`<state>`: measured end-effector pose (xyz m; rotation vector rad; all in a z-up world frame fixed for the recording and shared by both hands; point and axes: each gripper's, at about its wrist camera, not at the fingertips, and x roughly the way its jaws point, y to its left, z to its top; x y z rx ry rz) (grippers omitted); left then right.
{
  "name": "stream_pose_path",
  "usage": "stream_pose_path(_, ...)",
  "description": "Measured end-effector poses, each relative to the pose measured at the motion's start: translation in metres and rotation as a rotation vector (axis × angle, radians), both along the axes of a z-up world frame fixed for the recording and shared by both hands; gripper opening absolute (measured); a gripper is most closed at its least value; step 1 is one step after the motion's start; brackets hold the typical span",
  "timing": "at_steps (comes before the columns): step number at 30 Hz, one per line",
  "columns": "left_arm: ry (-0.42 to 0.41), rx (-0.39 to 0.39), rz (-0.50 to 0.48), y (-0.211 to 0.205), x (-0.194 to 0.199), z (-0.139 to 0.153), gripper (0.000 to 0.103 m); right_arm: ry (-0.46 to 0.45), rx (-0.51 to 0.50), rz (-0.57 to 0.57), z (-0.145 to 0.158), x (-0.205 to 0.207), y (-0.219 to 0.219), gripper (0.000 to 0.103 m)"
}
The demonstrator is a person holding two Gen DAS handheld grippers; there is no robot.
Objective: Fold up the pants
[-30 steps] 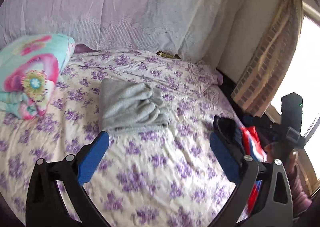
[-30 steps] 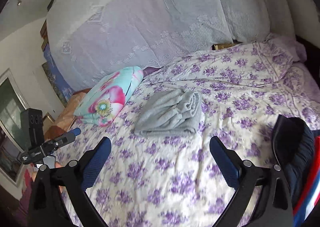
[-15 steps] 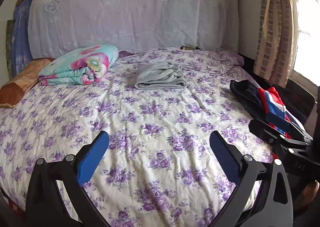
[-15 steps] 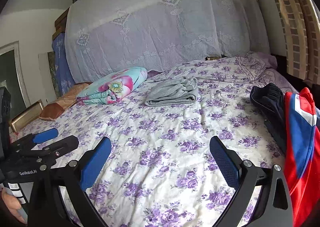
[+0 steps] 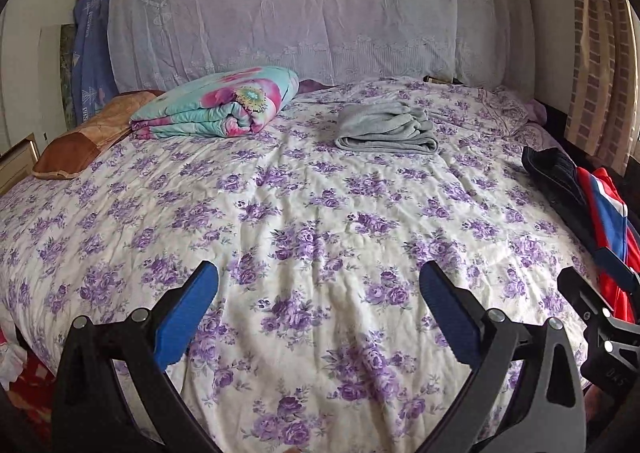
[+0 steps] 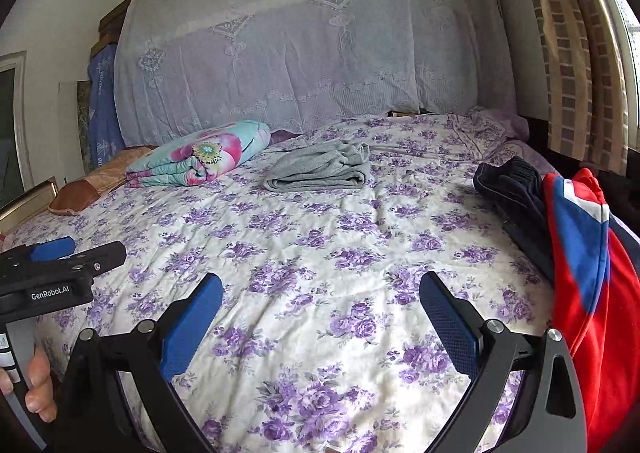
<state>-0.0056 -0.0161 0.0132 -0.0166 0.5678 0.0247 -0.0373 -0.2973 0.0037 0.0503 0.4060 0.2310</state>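
Folded grey pants (image 5: 386, 129) lie at the far middle of the bed (image 5: 312, 237); they also show in the right wrist view (image 6: 320, 169). A dark garment (image 5: 554, 173) and a red-blue-white garment (image 5: 610, 213) lie in a pile at the bed's right edge, also in the right wrist view (image 6: 510, 185) (image 6: 584, 253). My left gripper (image 5: 318, 305) is open and empty above the bed's near edge. My right gripper (image 6: 320, 311) is open and empty, beside the red garment. Both are far from the grey pants.
A folded floral quilt (image 5: 220, 105) and a brown pillow (image 5: 86, 133) lie at the far left. A lace-covered headboard (image 5: 304, 17) stands behind. A curtain (image 6: 572, 53) and window are on the right. The other gripper shows at each view's edge (image 6: 52, 273) (image 5: 600, 313).
Both grippers have pulled back from the grey pants toward the foot of the bed and levelled out. The whole bed now shows. Both jaws stay open.
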Motion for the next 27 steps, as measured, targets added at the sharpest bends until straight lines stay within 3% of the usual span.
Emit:
stream_pose_path(14,0.027,0.064,0.035,-0.007,0.008,-0.007,0.098,0.062,0.01,-0.033,-0.011,0.012,-0.006,0.099)
stream_pose_path(27,0.052,0.082,0.009,-0.014,0.012,-0.013,0.098,0.079,0.002,-0.039,-0.016,0.017,-0.007,0.099)
